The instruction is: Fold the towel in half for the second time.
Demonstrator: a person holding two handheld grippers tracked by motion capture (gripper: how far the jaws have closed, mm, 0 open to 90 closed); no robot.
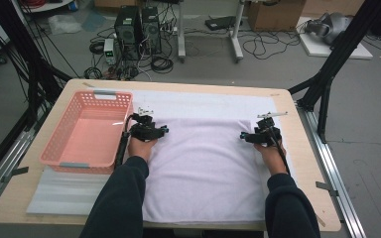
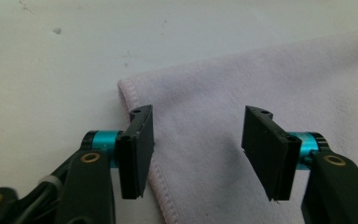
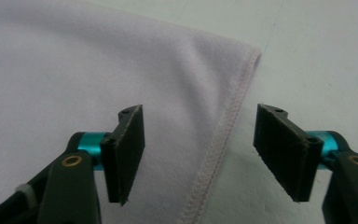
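Towel [image 1: 203, 163] flat on worktop [image 1: 305, 148], nothing folded yet: L tool [image 2: 196, 151] w/ jaws apart straddling far-left corner hem, R tool [image 3: 200, 154] likewise at far-right corner, neither pinching cloth; grab, fold left to do.

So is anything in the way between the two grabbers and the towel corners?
Nothing visible. The left gripper and the right gripper each straddle a hemmed far corner of the white towel, jaws apart.
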